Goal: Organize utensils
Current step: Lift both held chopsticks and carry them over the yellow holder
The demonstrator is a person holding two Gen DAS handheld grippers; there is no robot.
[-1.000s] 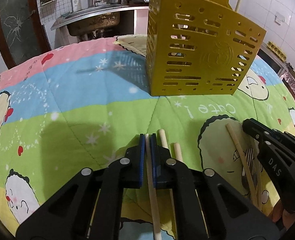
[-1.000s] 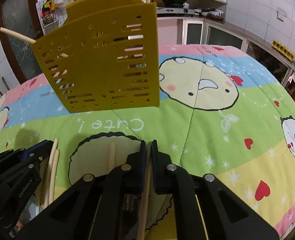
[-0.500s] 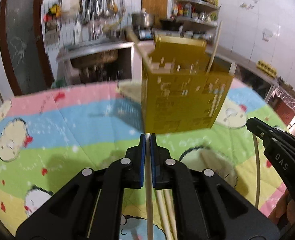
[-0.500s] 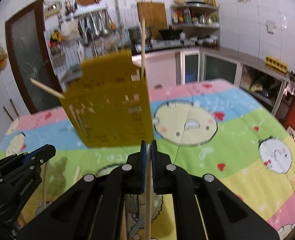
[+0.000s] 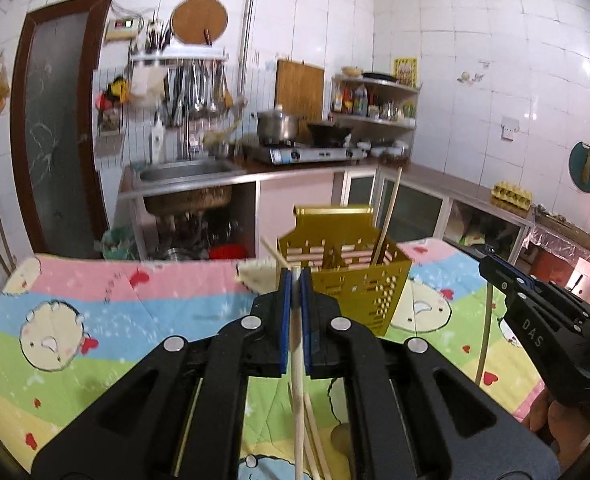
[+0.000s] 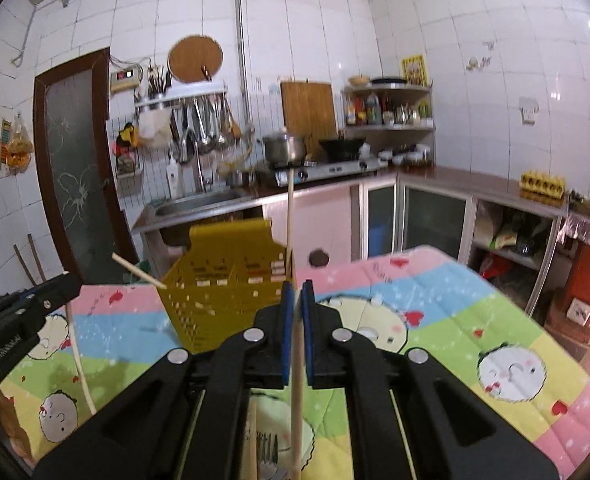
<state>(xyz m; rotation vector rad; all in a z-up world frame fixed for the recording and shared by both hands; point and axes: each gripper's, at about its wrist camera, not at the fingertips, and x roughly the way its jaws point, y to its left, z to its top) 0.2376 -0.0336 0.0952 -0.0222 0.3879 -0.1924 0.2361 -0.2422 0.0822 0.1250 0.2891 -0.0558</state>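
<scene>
My left gripper [image 5: 294, 280] is shut on a pale wooden chopstick [image 5: 297, 384] that hangs down between its blue pads. My right gripper [image 6: 295, 300] is likewise shut on a chopstick [image 6: 296, 400]. Both are raised above the table, short of the yellow perforated utensil holder [image 5: 359, 284] [image 6: 223, 284]. One chopstick [image 6: 290, 208] stands upright in the holder, and another [image 6: 137, 271] pokes out of its left side. Each view shows the other gripper at its edge: the right gripper [image 5: 491, 268] and the left gripper [image 6: 71, 280]. More chopsticks [image 5: 315, 432] and a fork [image 6: 265, 452] lie on the cloth below.
The table wears a striped cartoon quilt [image 5: 95, 320]. Behind it run a steel sink [image 5: 187, 172], a gas stove with pots [image 5: 315, 152] and low cabinets [image 6: 435, 216] along the right wall. A hand [image 5: 567, 432] shows at the lower right.
Both grippers have lifted their chopsticks off the cloth and tilted up toward level. The holder now looks lower and farther off, and the kitchen wall fills the upper view.
</scene>
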